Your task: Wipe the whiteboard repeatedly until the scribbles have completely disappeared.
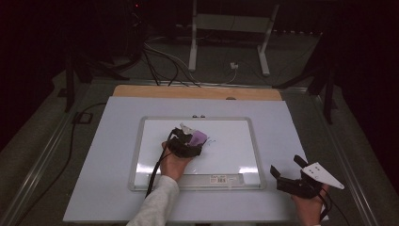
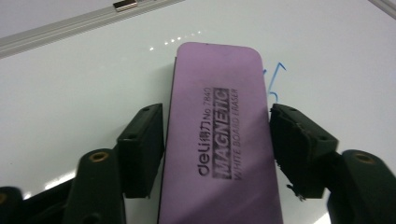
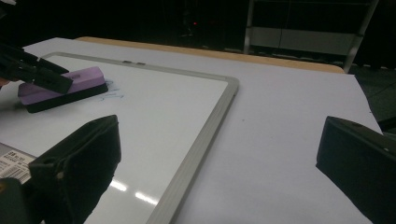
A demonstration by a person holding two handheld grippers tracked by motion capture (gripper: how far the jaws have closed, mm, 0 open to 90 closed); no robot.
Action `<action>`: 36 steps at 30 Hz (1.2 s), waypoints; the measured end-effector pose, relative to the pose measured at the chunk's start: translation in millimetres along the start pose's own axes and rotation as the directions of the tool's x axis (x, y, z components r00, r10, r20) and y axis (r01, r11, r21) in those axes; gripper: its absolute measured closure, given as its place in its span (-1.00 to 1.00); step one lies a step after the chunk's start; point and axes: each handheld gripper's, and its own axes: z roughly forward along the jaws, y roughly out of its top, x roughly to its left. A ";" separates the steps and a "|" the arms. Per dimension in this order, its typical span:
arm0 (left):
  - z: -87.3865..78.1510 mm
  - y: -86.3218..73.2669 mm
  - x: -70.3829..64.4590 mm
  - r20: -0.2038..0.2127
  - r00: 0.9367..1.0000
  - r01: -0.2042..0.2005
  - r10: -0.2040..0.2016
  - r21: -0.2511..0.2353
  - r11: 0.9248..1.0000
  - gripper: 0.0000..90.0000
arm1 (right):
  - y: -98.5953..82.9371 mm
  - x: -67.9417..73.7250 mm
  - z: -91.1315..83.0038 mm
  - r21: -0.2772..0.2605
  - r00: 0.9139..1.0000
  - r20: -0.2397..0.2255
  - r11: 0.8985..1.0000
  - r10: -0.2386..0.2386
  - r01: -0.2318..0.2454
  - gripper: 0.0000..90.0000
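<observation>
Left tongs (image 2: pixel 217 140) clamp eraser (image 2: pixel 219 135) — whiteboard (image 2: pixel 70 93).

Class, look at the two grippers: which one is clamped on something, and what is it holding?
The left gripper, over the whiteboard, is shut on the purple eraser, which lies on the board. The right gripper rests off the board, jaws spread, holding nothing.

A dim lab or recording studio. A desk (image 1: pixel 117 188) covered with a white sheet stands on grey carpet, with black cables (image 1: pixel 160 66) trailing across the floor beyond its far edge, between dark tripod legs (image 1: pixel 70 80) and a white metal stand (image 1: pixel 230 28).
</observation>
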 end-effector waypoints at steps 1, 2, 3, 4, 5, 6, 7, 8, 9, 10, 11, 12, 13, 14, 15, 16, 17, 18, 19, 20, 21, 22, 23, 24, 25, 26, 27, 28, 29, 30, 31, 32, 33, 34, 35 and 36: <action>0.4 0.1 0.2 0.004 1.000 0.001 -0.001 -0.003 1.000 -0.17 | 0.1 0.0 -0.1 0.000 1.000 0.000 1.000 0.000 0.000 -0.99; 0.7 0.2 0.1 0.002 1.000 0.001 -0.001 -0.004 1.000 -0.17 | 0.1 0.0 -0.1 -0.001 1.000 0.000 1.000 0.000 0.000 -0.99; 0.9 0.2 0.5 0.000 1.000 0.001 -0.001 -0.002 1.000 -0.16 | 0.0 -0.2 -0.1 0.000 1.000 0.000 1.000 0.001 -0.001 -0.99; 1.2 0.1 1.1 0.000 1.000 0.001 -0.001 -0.002 1.000 -0.13 | 0.0 -0.4 -0.1 0.001 1.000 0.000 1.000 0.001 -0.001 -0.99; 1.4 0.1 2.0 -0.003 1.000 0.000 0.000 -0.002 1.000 -0.09 | -0.1 -0.6 -0.1 0.001 1.000 0.000 1.000 0.001 -0.001 -0.99; 1.5 0.3 3.1 -0.007 1.000 0.005 -0.005 -0.003 1.000 -0.08 | -0.1 -0.6 -0.2 0.001 1.000 0.000 1.000 0.001 -0.001 -1.00; 1.2 0.7 4.8 -0.019 1.000 0.004 -0.004 0.000 1.000 -0.08 | -0.1 -0.6 -0.3 0.000 1.000 0.000 1.000 0.001 -0.001 -0.99; 1.1 1.2 6.8 -0.029 1.000 0.009 -0.009 0.001 1.000 -0.08 | 0.0 -0.5 -0.4 -0.001 1.000 0.001 1.000 0.001 -0.001 -0.99; 1.0 1.6 9.8 -0.034 0.999 0.017 -0.017 0.002 1.000 -0.07 | 0.0 -0.4 -0.5 -0.001 1.000 0.001 1.000 0.002 -0.002 -0.99; 0.9 2.0 12.9 -0.044 0.999 0.027 -0.027 0.001 1.000 -0.07 | 0.1 -0.5 -0.5 -0.001 1.000 0.001 1.000 0.002 -0.002 -0.99; 0.7 2.3 16.0 -0.051 0.998 0.038 -0.038 0.000 0.999 -0.07 | 0.0 -0.5 -0.5 -0.001 1.000 0.001 1.000 0.002 -0.002 -0.99; 0.2 2.5 18.9 -0.059 0.997 0.047 -0.047 0.001 0.999 -0.07 | 0.0 -0.5 -0.4 0.000 1.000 0.001 1.000 0.002 -0.002 -0.99; 0.2 2.7 20.9 -0.063 0.997 0.053 -0.053 0.000 0.999 -0.07 | 0.0 -0.5 -0.3 0.000 1.000 0.001 1.000 0.002 -0.002 -1.00; 0.3 2.9 21.6 -0.062 0.997 0.056 -0.056 0.001 0.998 -0.07 | 0.0 -0.5 -0.2 0.001 1.000 0.001 1.000 0.002 -0.002 -0.99; 0.4 3.3 21.0 -0.065 0.996 0.053 -0.053 0.004 0.999 -0.07 | 0.0 -0.4 -0.1 0.002 1.000 0.001 1.000 0.001 -0.001 -0.99; 0.6 3.6 19.9 -0.064 0.997 0.050 -0.050 0.006 0.999 -0.07 | -0.1 -0.2 0.0 0.003 1.000 0.000 1.000 0.002 -0.002 -0.99; 0.7 3.7 18.0 -0.054 0.998 0.046 -0.045 0.011 0.999 -0.07 | -0.1 -0.1 0.2 0.004 1.000 -0.001 1.000 0.001 -0.001 -0.99; 1.0 3.8 13.7 -0.044 0.998 0.033 -0.033 0.014 0.999 -0.07 | -0.1 0.1 0.5 0.005 1.000 -0.001 1.000 0.000 0.000 -0.99; 1.4 3.6 10.3 -0.037 0.999 0.026 -0.026 0.014 1.000 -0.07 | -0.1 0.5 0.8 0.005 1.000 -0.001 1.000 0.000 0.000 -0.99; 1.7 3.4 5.1 -0.025 1.000 0.012 -0.011 0.017 1.000 -0.07 | -0.1 0.7 0.9 0.005 1.000 -0.002 1.000 0.000 0.000 -0.99; 2.0 3.2 -1.9 -0.007 1.000 -0.009 0.009 0.023 1.000 -0.07 | 0.0 0.9 0.9 0.005 1.000 -0.002 1.000 -0.001 0.001 -0.99; 2.5 2.9 -6.1 0.003 1.000 -0.017 0.017 0.022 1.000 -0.07 | -0.1 1.0 0.9 0.005 1.000 -0.002 1.000 -0.001 0.001 -0.99; 2.9 2.5 -11.5 0.013 0.999 -0.032 0.032 0.023 0.999 -0.07 | -0.1 0.9 1.0 0.006 1.000 -0.002 1.000 -0.002 0.002 -0.99; 3.5 2.3 -17.6 0.028 0.999 -0.044 0.043 0.023 0.999 -0.07 | -0.1 0.9 0.9 0.006 1.000 -0.002 1.000 -0.001 0.001 -0.99; 3.8 2.2 -20.4 0.035 0.998 -0.052 0.051 0.024 0.998 -0.07 | -0.1 0.9 0.9 0.006 1.000 -0.002 1.000 0.000 0.000 -0.99; 4.1 2.2 -23.5 0.040 0.998 -0.059 0.058 0.024 0.998 -0.07 | -0.1 0.8 0.8 0.005 1.000 -0.001 1.000 -0.002 0.002 -0.99; 4.4 2.3 -25.0 0.038 0.997 -0.064 0.063 0.023 0.998 -0.07 | -0.1 0.8 0.6 0.005 1.000 -0.001 1.000 -0.002 0.002 -0.99; 4.5 2.6 -24.9 0.039 0.997 -0.065 0.064 0.024 0.998 -0.07 | -0.1 0.7 0.5 0.004 1.000 -0.001 1.000 -0.001 0.001 -0.99; 4.8 2.8 -23.8 0.044 0.997 -0.062 0.061 0.024 0.998 -0.07 | -0.1 0.5 0.5 0.004 1.000 -0.001 1.000 -0.002 0.002 -0.99; 4.7 3.4 -22.9 0.026 0.997 -0.068 0.067 0.026 0.997 -0.07 | -0.1 0.4 0.4 0.004 1.000 -0.001 1.000 -0.001 0.001 -0.99; 4.4 4.2 -21.9 -0.003 0.997 -0.074 0.074 0.028 0.997 -0.07 | 0.0 0.3 0.3 0.003 1.000 0.000 1.000 -0.001 0.001 -0.99; 4.2 5.3 -19.7 -0.028 0.997 -0.074 0.075 0.032 0.997 -0.07 | -0.1 0.0 0.1 0.004 1.000 0.000 1.000 -0.002 0.002 -0.99; 4.1 6.3 -16.7 -0.047 0.996 -0.069 0.071 0.035 0.997 -0.07 | -0.1 0.0 -0.1 0.003 1.000 0.000 1.000 0.000 0.000 -0.99; 4.0 6.8 -14.1 -0.063 0.996 -0.064 0.066 0.036 0.997 -0.07 | 0.0 -0.2 -0.2 0.002 1.000 0.000 1.000 -0.001 0.001 -0.99; 3.5 7.4 -10.2 -0.085 0.994 -0.061 0.064 0.039 0.997 -0.07 | 0.0 -0.2 -0.4 0.001 1.000 0.001 1.000 -0.001 0.001 -0.99; 2.8 7.8 -4.4 -0.102 0.994 -0.046 0.050 0.040 0.998 -0.07 | 0.0 -0.4 -0.5 0.000 1.000 0.001 1.000 0.000 0.000 -0.99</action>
